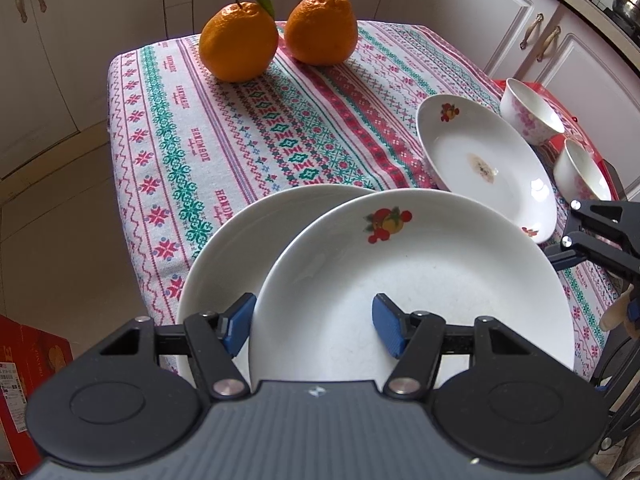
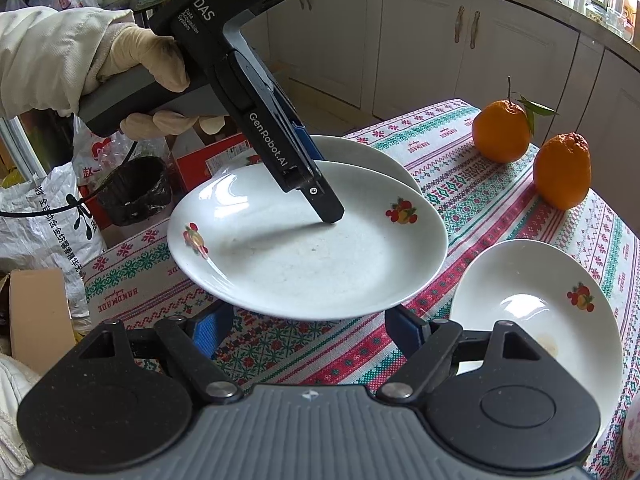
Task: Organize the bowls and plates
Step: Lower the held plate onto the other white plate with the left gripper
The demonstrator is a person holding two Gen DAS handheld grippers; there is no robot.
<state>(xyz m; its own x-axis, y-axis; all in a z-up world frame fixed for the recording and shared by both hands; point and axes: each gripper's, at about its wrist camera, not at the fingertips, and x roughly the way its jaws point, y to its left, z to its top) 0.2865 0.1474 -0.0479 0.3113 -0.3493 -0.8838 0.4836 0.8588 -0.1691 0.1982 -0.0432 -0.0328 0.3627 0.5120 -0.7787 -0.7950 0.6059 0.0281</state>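
Note:
My left gripper (image 1: 314, 324) is shut on the near rim of a white plate with fruit decals (image 1: 400, 280) (image 2: 304, 256); one blue pad is outside the rim, the other inside. That plate hangs tilted above the tablecloth and overlaps a plain white plate (image 1: 240, 240) (image 2: 360, 152). A third plate (image 1: 480, 160) (image 2: 532, 304), with a fruit decal and a brown stain, lies to the right. Two pink-flowered bowls (image 1: 528, 112) (image 1: 580, 176) stand behind it. My right gripper (image 2: 308, 328) is open, low, just under the held plate's near edge, with nothing between its pads.
Two oranges (image 1: 238, 42) (image 1: 322, 26) sit at the far end of the patterned tablecloth (image 1: 192, 152). A gloved hand (image 2: 136, 56) holds the left gripper's handle. Bags and cardboard boxes (image 2: 36, 216) crowd the floor beside the table. White cabinets (image 2: 420, 48) stand behind.

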